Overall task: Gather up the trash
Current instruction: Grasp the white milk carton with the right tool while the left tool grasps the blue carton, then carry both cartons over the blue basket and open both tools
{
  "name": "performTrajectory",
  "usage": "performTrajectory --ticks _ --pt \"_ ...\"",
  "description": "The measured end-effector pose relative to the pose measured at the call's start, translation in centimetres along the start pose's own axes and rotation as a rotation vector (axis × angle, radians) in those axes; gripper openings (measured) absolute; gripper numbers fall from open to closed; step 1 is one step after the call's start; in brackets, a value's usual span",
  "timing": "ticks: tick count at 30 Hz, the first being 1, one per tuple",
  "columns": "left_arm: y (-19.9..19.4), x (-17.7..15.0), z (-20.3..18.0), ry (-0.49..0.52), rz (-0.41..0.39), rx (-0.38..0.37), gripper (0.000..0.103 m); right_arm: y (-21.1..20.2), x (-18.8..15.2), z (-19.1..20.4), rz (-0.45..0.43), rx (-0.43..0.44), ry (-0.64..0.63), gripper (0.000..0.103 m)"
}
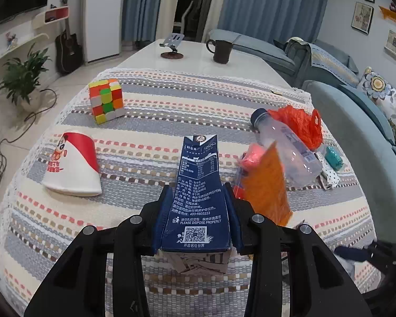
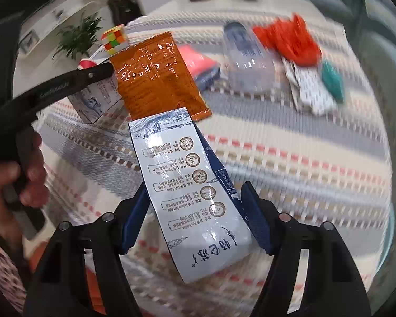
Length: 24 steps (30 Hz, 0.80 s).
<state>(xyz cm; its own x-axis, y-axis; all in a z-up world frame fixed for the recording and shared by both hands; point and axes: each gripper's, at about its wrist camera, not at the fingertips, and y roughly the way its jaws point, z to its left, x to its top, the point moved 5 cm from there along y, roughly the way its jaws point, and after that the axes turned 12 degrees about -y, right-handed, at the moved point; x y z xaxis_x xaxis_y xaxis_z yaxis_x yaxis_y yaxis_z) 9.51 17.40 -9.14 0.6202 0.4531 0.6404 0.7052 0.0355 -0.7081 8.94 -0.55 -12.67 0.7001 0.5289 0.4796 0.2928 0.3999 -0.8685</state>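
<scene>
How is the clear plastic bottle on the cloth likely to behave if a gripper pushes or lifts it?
The bottle lies on its side, so a push would probably roll it. It looks empty, so likely light. Its thin clear wall may dent and slip in the jaws. Its cap is on, which may help it keep its shape.

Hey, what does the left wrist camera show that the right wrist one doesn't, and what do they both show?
Only the left wrist view shows the left gripper shut on a dark blue milk carton, plus a dark mug and a phone stand at the table's far end.

Only the right wrist view shows the right gripper shut on a white and blue wrapper, and the person's left hand.

Both show the Rubik's cube, orange packet, clear plastic bottle, red plastic bag and striped tablecloth.
</scene>
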Motion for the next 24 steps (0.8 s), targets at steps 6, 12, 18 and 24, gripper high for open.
performTrajectory --ticks 6,12,18,24 --pt "-0.1 0.0 -0.4 0.013 -0.004 -0.011 0.037 2.1 0.5 0.2 0.025 -0.053 0.014 0.067" --pt "-0.9 0.5 -0.3 -0.009 -0.036 -0.030 0.037 0.8 0.5 -0.4 -0.073 -0.105 0.073 0.061" --pt "-5.9 1.9 -2.8 0.002 -0.179 -0.160 0.036 -5.4 -1.0 -3.2 -0.211 -0.196 0.176 0.060" --pt "-8.0 0.8 -9.0 0.094 -0.168 -0.265 0.036 -11.4 -3.4 -8.1 -0.284 -0.296 0.267 0.060"
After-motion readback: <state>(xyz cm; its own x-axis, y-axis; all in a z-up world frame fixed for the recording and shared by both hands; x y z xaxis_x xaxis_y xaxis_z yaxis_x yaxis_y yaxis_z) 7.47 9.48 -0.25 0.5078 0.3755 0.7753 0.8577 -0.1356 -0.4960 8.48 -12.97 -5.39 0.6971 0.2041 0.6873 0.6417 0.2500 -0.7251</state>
